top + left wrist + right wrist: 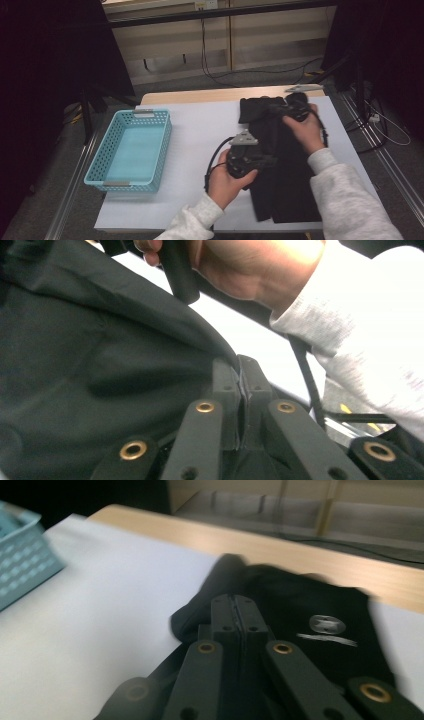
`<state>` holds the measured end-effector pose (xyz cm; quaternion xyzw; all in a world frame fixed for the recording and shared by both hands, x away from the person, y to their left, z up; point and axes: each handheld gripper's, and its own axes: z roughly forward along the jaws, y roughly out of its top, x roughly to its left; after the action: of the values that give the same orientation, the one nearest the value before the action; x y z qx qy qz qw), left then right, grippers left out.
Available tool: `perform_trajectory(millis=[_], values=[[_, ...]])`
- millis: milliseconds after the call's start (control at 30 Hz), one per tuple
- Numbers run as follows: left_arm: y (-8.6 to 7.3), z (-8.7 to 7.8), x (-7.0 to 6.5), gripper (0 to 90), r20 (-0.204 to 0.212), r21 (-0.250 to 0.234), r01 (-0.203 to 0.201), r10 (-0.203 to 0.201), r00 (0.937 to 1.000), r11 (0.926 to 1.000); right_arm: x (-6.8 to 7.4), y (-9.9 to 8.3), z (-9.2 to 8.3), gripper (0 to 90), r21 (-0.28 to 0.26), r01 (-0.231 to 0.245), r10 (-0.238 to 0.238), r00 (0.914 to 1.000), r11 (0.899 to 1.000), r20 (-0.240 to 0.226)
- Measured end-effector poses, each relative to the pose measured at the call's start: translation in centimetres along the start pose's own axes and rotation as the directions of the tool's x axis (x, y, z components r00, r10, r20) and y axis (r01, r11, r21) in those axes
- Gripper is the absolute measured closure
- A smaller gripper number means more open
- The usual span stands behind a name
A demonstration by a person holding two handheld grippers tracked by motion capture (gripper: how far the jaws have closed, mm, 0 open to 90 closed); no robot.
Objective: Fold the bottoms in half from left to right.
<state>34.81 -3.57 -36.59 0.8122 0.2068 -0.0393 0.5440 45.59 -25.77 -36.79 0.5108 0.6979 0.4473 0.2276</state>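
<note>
A black garment [290, 190] lies lengthwise on the right half of the white-covered table [200, 130]. My left gripper [271, 160] points right at the garment's left edge near its middle. In the left gripper view its jaws are shut [241, 372], pinching a fold of the black cloth [100, 365]. My right gripper [267, 109] is at the garment's far end and points left. Its jaws are shut [234, 607] on the black cloth [325, 600], which bunches around them beside a small white logo [326, 625].
A light blue perforated basket [162, 150] stands on the left of the table, and its corner [22, 562] shows in the right gripper view. The wooden table edge [200, 95] runs along the far side. Cables lie on the floor beyond.
</note>
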Motion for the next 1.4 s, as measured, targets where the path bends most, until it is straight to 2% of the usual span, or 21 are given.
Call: perform_trajectory(millis=[33,67,100,133,167,200,300,333,433,500,633,800,867,933,1067,1167,1233,1300,1333,1367,1400], values=[[0.3,0.4,-0.1,77.4,-0.028,-0.024,-0.027,0.026,0.9992,0.9994,-1.1,0.0,-0.9,87.6,-0.021,-0.023,0.023,0.9995,1.0,0.02],[0.5,0.8,0.1,59.2,-0.065,-0.031,-0.04,0.038,0.9972,0.9987,-2.1,-0.2,-1.5,77.3,-0.025,-0.018,0.019,0.9989,1.0,0.043],[0.5,0.8,0.6,41.5,-0.076,-0.027,-0.025,0.023,0.9969,0.9993,-2.9,-0.5,-2.0,56.7,0.004,-0.016,0.016,0.9951,1.0,0.097],[0.4,0.6,1.0,36.3,-0.08,-0.013,-0.016,0.014,0.9967,0.9998,-3.3,-0.8,-2.4,52.3,0.012,-0.013,0.011,0.9935,1.0,0.113],[0.0,0.4,1.6,34.8,-0.088,0.007,-0.006,0.007,0.9961,1.0,-3.5,-1.1,-2.6,55.2,0.012,-0.009,0.008,0.9955,1.0,0.095],[-0.4,0.0,2.2,32.2,-0.106,0.022,0.004,-0.002,0.9944,0.9998,-3.6,-1.5,-2.9,51.9,0.011,-0.013,0.013,0.9972,1.0,0.073],[-1.5,-1.3,3.9,26.3,-0.15,0.06,0.022,-0.013,0.9886,0.998,-3.0,-2.8,-3.1,39.7,0.05,0.039,-0.043,0.9964,0.998,0.073],[-1.9,-2.0,4.5,25.0,-0.176,0.064,0.024,-0.013,0.9843,0.9977,-2.6,-3.3,-3.0,37.7,0.069,0.041,-0.045,0.997,0.997,0.063],[-2.9,-3.1,5.6,22.6,-0.204,0.089,0.023,-0.004,0.9789,0.9958,-1.4,-4.9,-3.0,33.8,0.105,0.084,-0.088,0.9955,0.991,0.035],[-3.8,-4.1,6.5,20.7,-0.239,0.112,0.021,0.006,0.9709,0.9934,-0.7,-5.9,-3.1,31.3,0.124,0.093,-0.096,0.9952,0.988,0.02],[-5.3,-5.8,7.8,19.1,-0.281,0.127,0.042,-0.005,0.9598,0.9911,0.6,-7.5,-3.1,28.0,0.141,0.127,-0.129,0.9916,0.982,0.008],[-7.2,-7.4,9.3,17.1,-0.33,0.147,0.072,-0.02,0.9437,0.9865,1.5,-9.4,-3.1,27.3,0.159,0.133,-0.132,0.9911,0.978,-0.016],[-7.7,-7.7,9.7,17.0,-0.337,0.147,0.086,-0.032,0.9408,0.9854,1.6,-10.0,-3.0,25.8,0.166,0.126,-0.124,0.992,0.978,-0.024],[-8.2,-7.8,10.0,16.8,-0.346,0.13,0.088,-0.038,0.9375,0.9875,1.6,-10.3,-2.8,24.4,0.195,0.136,-0.133,0.9907,0.971,-0.03],[-8.5,-8.1,10.6,16.3,-0.356,0.149,0.076,-0.018,0.9343,0.986,1.6,-10.9,-3.1,21.6,0.19,0.132,-0.131,0.9912,0.973,-0.018],[-8.6,-8.5,11.0,15.8,-0.359,0.132,0.088,-0.035,0.9327,0.9873,1.6,-11.2,-3.5,21.0,0.195,0.13,-0.129,0.9914,0.972,-0.021],[-8.6,-8.9,11.2,15.6,-0.376,0.123,0.092,-0.04,0.9258,0.9882,1.7,-11.5,-3.7,20.9,0.19,0.141,-0.141,0.9899,0.972,-0.015],[-8.9,-9.1,11.3,15.4,-0.375,0.106,0.106,-0.059,0.9253,0.9887,1.7,-11.7,-4.0,21.1,0.196,0.148,-0.15,0.9887,0.969,-0.004],[-8.9,-9.1,11.4,15.2,-0.367,0.118,0.098,-0.048,0.929,0.9882,1.6,-11.8,-4.1,21.1,0.199,0.14,-0.144,0.9895,0.97,0.005],[-9.0,-9.0,11.4,15.2,-0.366,0.116,0.1,-0.051,0.9291,0.9881,1.6,-11.9,-4.2,21.2,0.194,0.126,-0.13,0.9914,0.973,0.01],[-8.9,-9.1,11.5,15.1,-0.374,0.113,0.095,-0.046,0.9263,0.9891,1.5,-12.0,-4.3,21.2,0.19,0.121,-0.126,0.992,0.974,0.01]])
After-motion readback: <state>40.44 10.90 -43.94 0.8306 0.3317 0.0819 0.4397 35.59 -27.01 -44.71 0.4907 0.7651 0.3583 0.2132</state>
